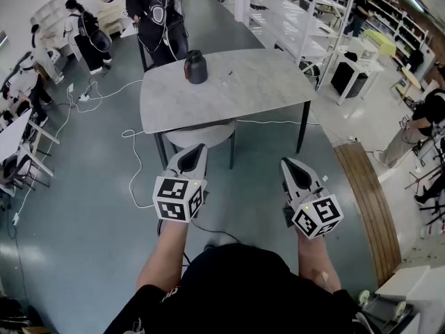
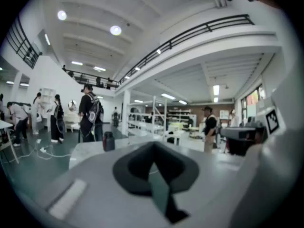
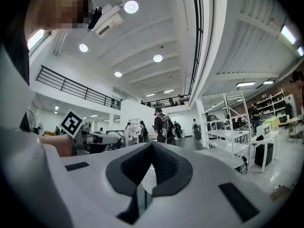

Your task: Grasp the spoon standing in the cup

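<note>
Spoon is too small to make out in any view; it may be hidden inside the dark cup, which stands upright by the far edge of the table, toward its far left corner. A person stands just beyond that edge.

The head view shows both grippers held side by side over the floor, well short of the table's near edge. The left gripper has its jaws pressed together with nothing between them, and so does the right gripper.

Of the two gripper views, only the left gripper view catches the cup, beyond and left of its closed jaws. The right gripper view shows the left gripper's marker cube off to its left.
</note>
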